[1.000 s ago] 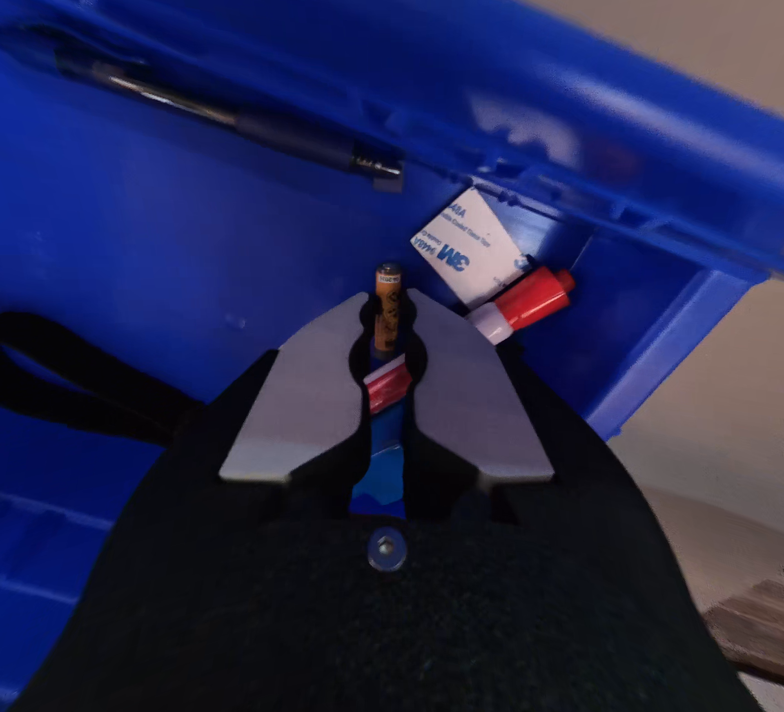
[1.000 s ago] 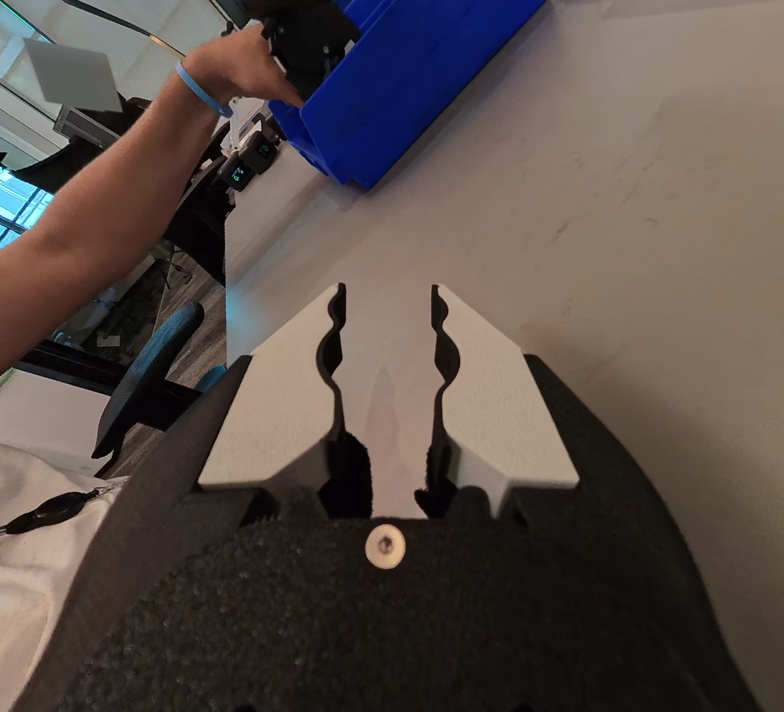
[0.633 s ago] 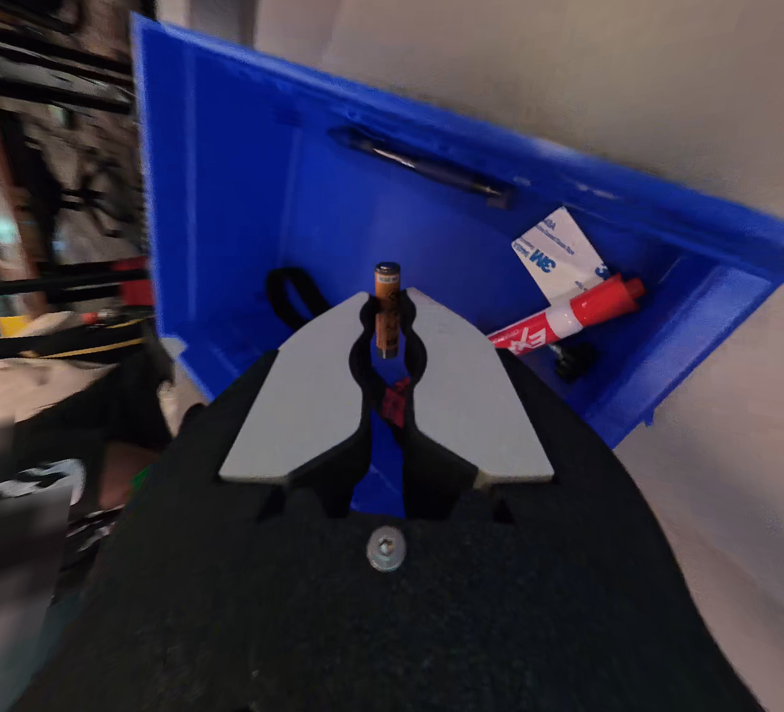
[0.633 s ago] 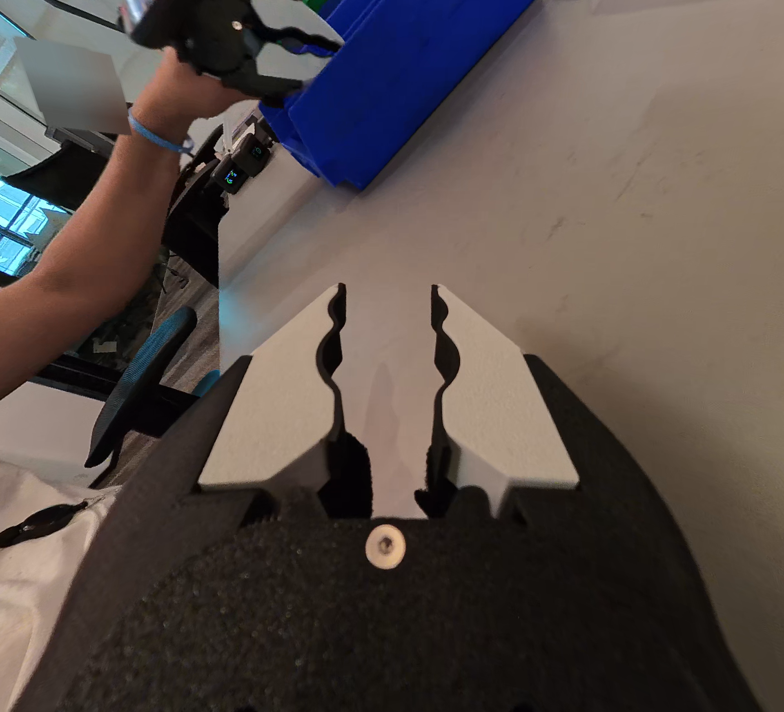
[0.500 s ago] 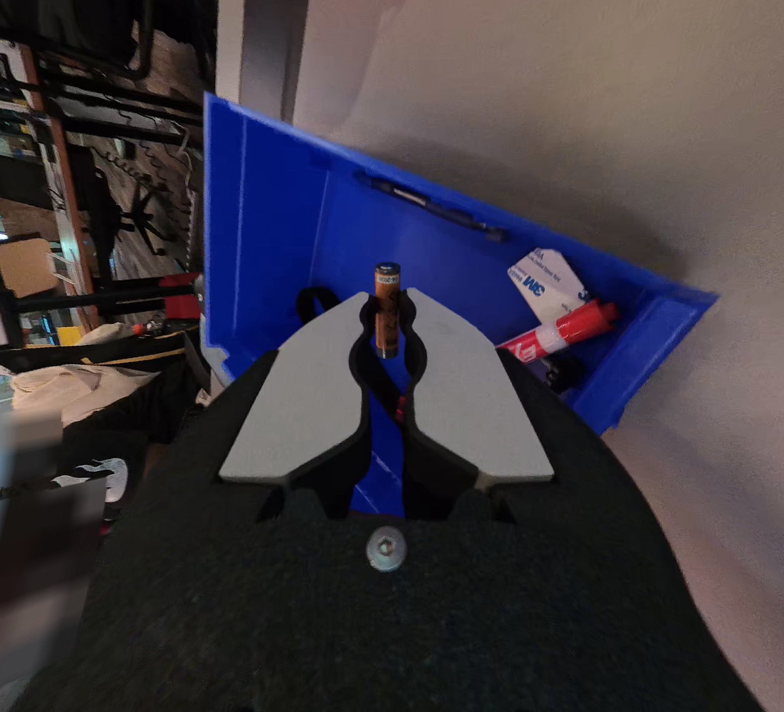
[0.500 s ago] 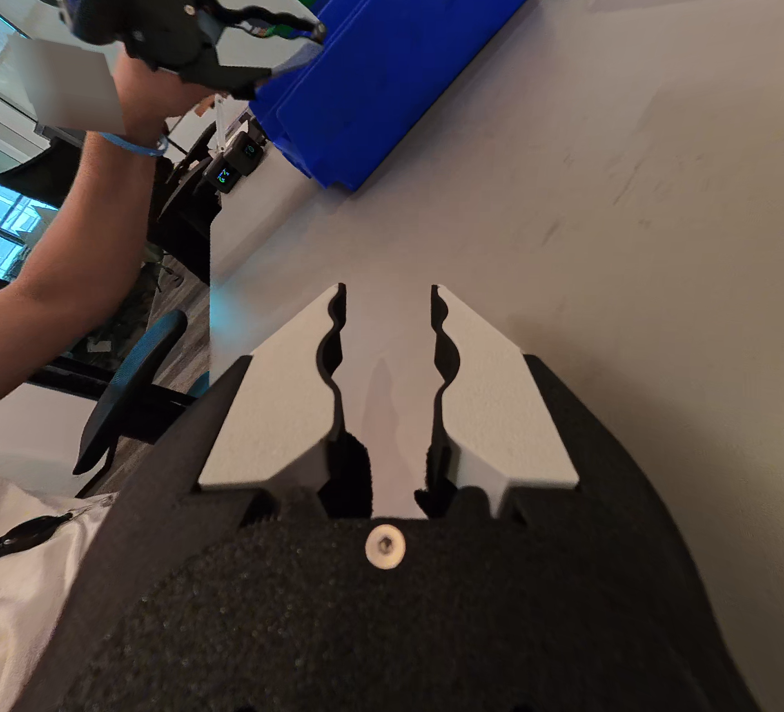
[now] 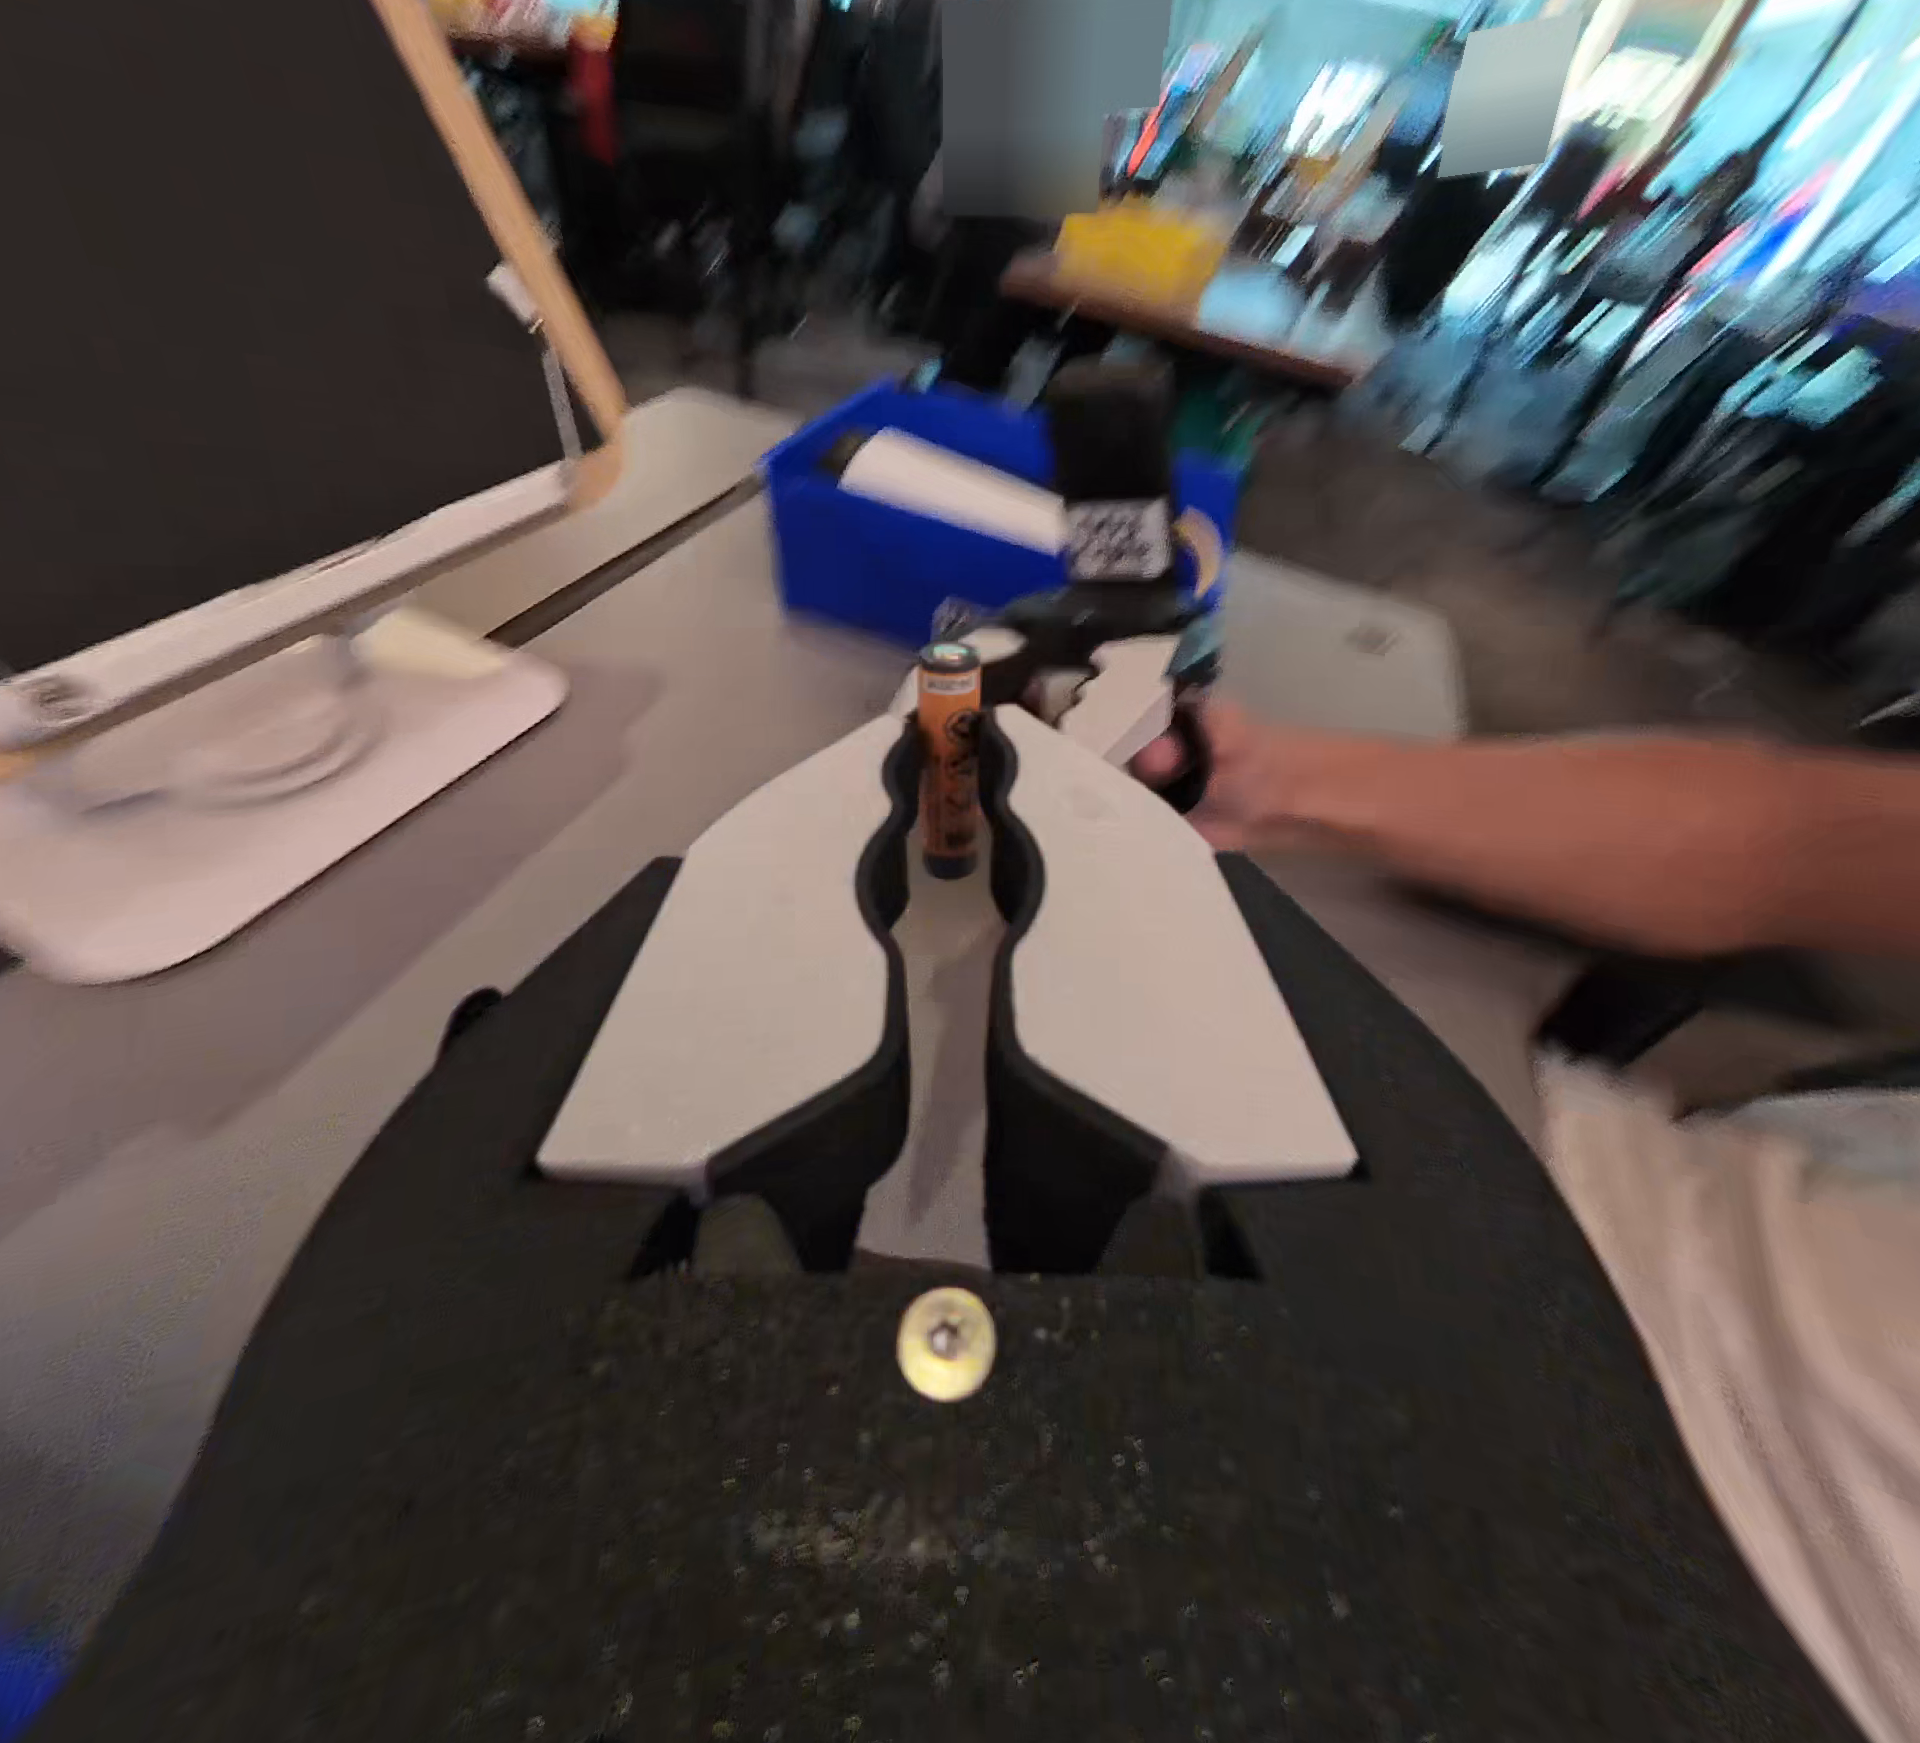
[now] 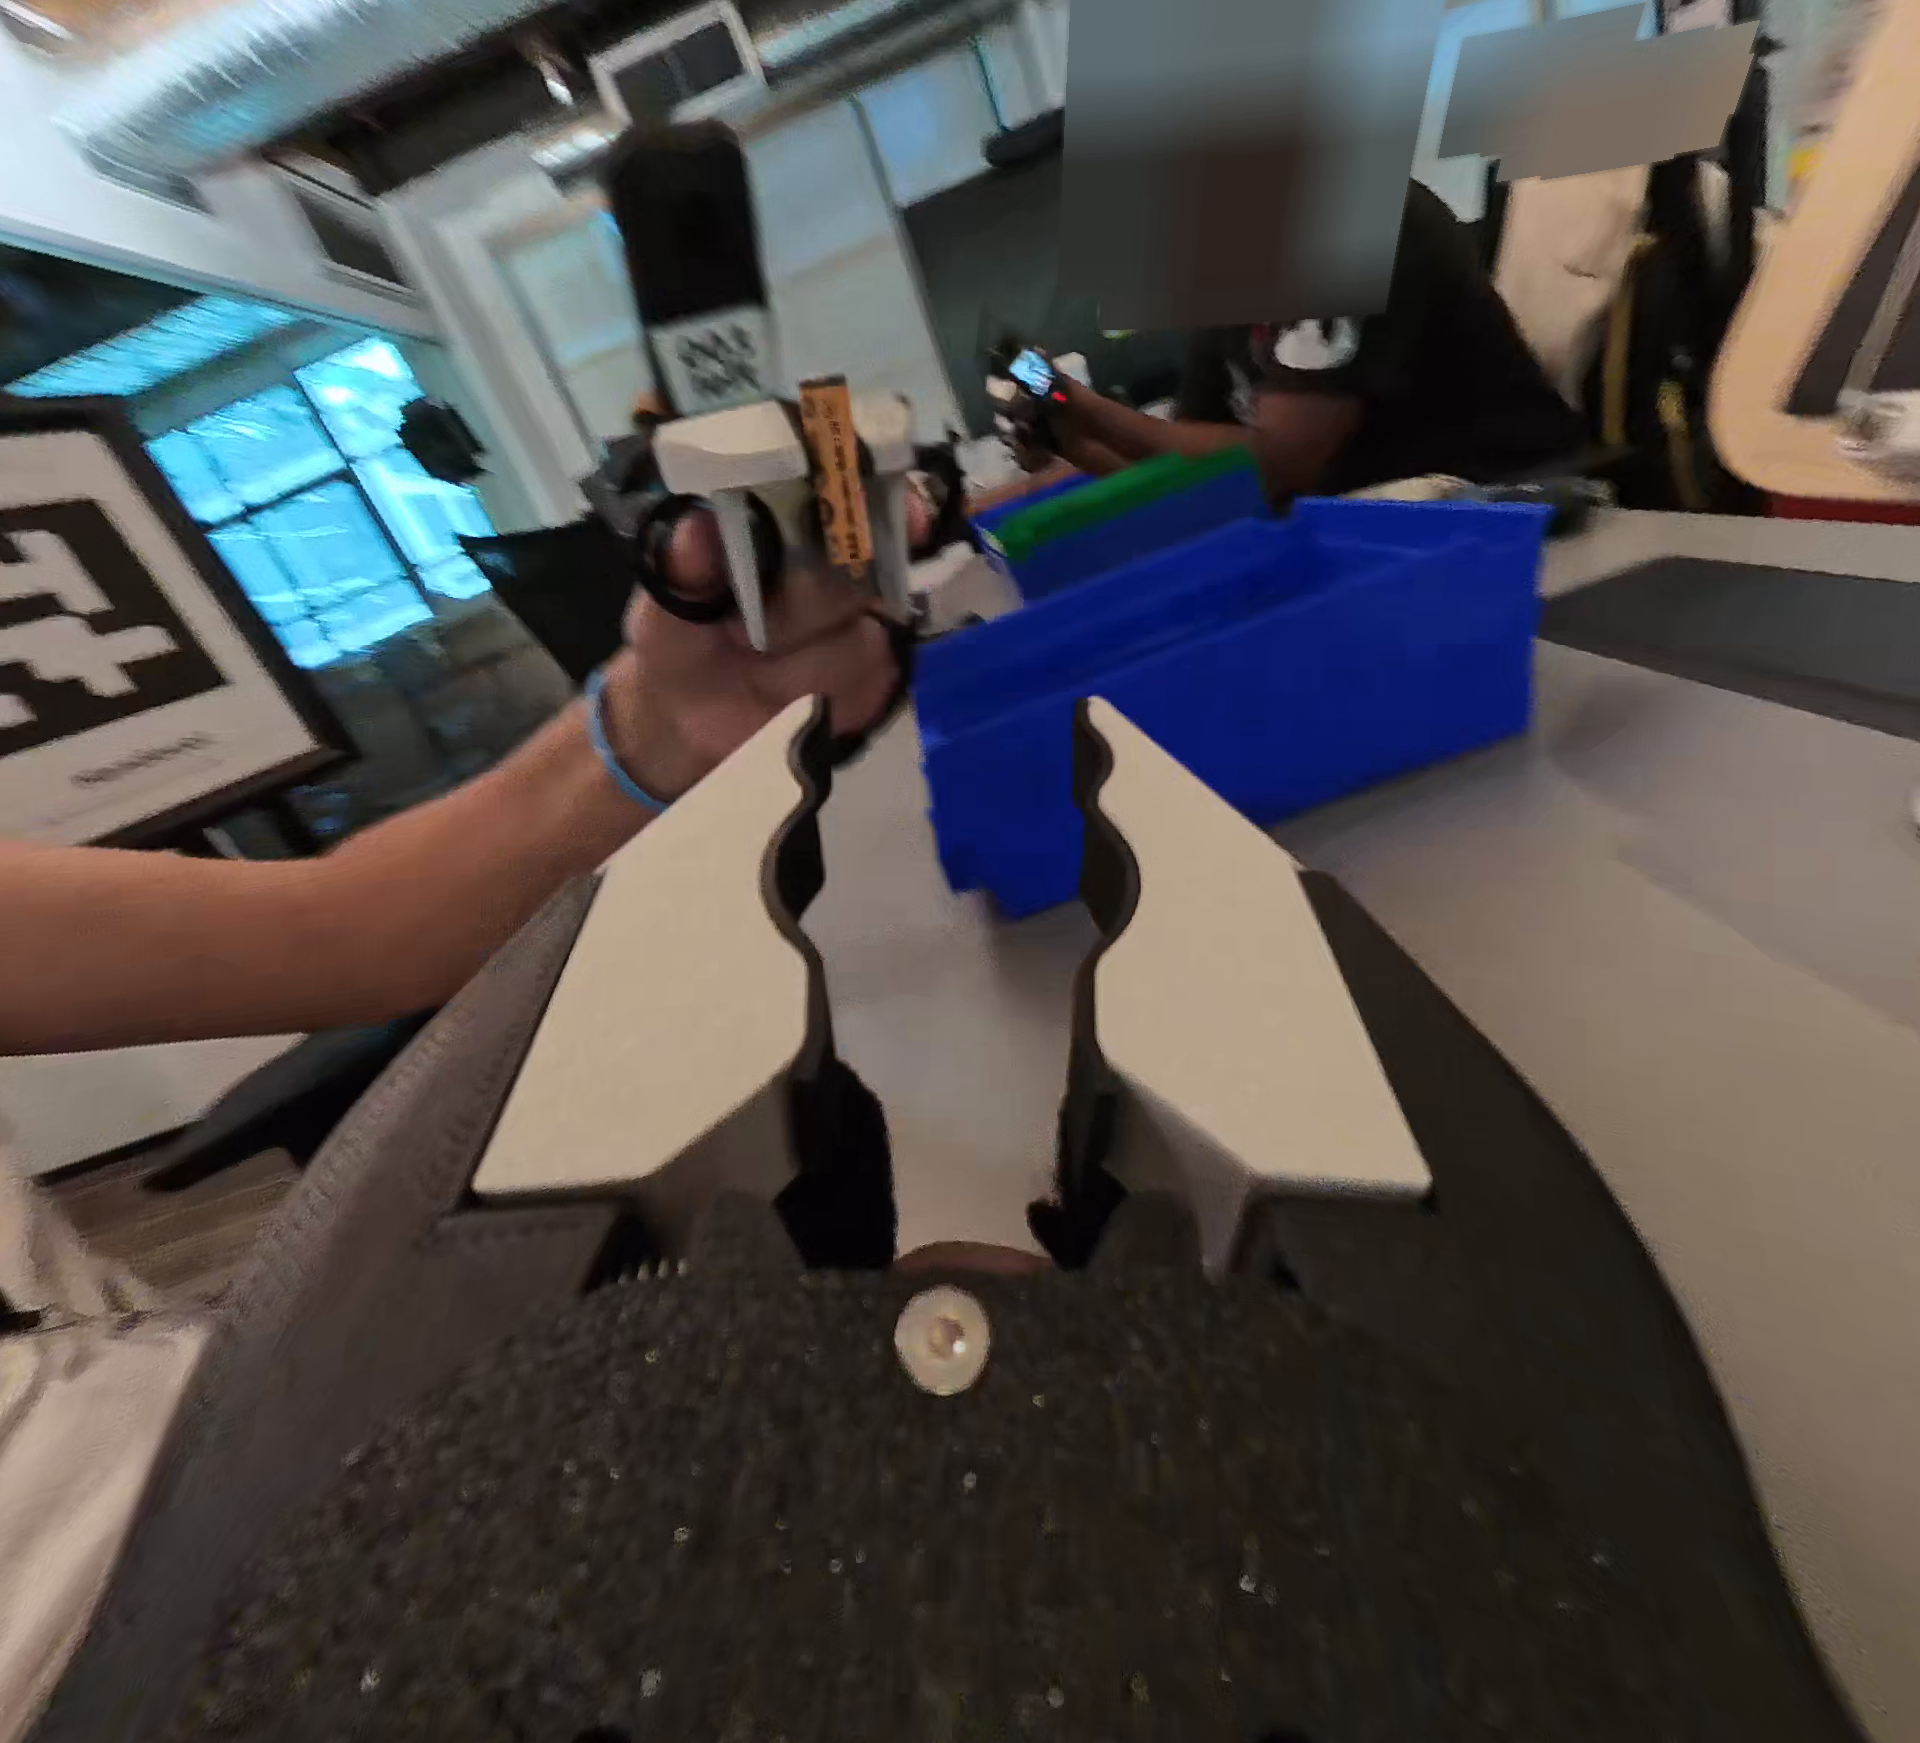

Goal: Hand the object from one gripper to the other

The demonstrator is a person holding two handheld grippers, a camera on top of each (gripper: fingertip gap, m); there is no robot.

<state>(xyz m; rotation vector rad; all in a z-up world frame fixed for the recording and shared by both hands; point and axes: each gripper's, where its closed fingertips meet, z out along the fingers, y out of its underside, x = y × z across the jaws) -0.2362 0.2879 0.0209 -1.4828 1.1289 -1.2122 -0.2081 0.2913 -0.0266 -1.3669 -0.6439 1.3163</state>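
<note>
My left gripper [image 7: 951, 725] is shut on a small orange battery [image 7: 948, 758], which stands upright between the fingertips with its top poking above them. My right gripper [image 8: 945, 719] is open and empty above the grey table [image 8: 1558, 914]. The two grippers face each other over the table. In the right wrist view the left gripper [image 8: 821, 498] is held up by a hand, with the battery [image 8: 837, 488] clamped between its white fingers. In the left wrist view the right gripper [image 7: 1091, 691] shows just beyond the battery, a little to the right.
A blue bin [image 8: 1299, 654] sits on the table behind the left gripper; it also shows in the left wrist view [image 7: 873, 550]. A second blue bin with something green [image 8: 1132, 483] is behind it. A white monitor base [image 7: 260, 758] lies at the left. The person's forearms cross both views. The left gripper's tips are roughly 6 cm from the right gripper's.
My left gripper has lifted out of the blue bin with the battery and swung round to face the right gripper. My right gripper has tilted up from the table towards it, still open.
</note>
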